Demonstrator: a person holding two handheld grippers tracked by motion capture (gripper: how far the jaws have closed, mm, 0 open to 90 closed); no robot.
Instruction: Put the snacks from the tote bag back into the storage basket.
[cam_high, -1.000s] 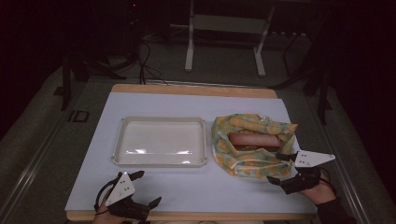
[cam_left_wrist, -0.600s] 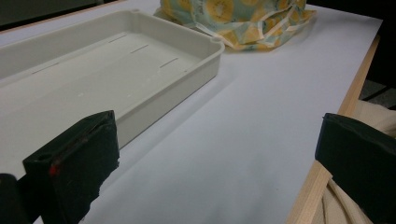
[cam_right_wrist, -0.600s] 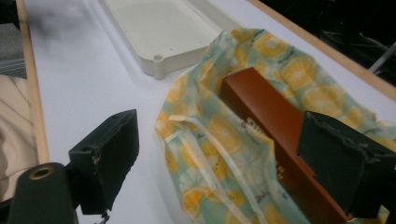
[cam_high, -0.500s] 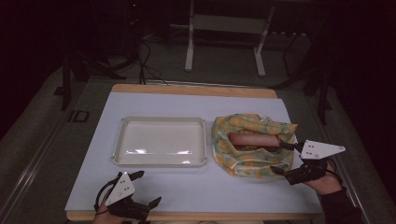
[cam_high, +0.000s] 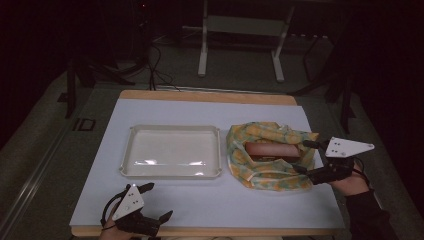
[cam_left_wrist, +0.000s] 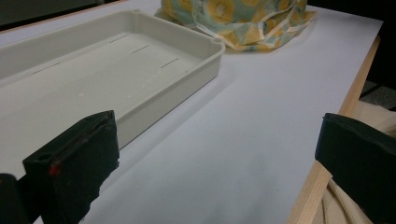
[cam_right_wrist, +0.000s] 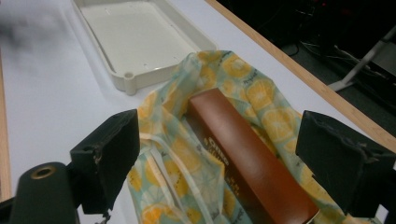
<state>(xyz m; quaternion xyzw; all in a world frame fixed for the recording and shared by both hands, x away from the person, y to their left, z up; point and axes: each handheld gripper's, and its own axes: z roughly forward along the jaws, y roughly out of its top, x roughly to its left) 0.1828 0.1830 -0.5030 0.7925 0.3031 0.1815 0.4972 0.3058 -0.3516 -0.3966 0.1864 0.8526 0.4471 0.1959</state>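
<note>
Half done at most, I judge: the brown box (cam_right_wrist: 250, 158) lies bared in the opened lemon-print cloth (cam_high: 270, 152) on the bench (cam_high: 210, 200), not yet in the empty tray (cam_high: 172, 150) beside it. Right claw (cam_high: 301, 156) has just narrowed slightly, gaping, grasping nothing; left claw (cam_high: 159, 201) released. Box lettering unreadable.

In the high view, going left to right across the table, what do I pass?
left gripper at the near edge → white tray → lemon-print cloth with the brown box lying on it → right gripper, jaws open at the cloth's right edge.
</note>
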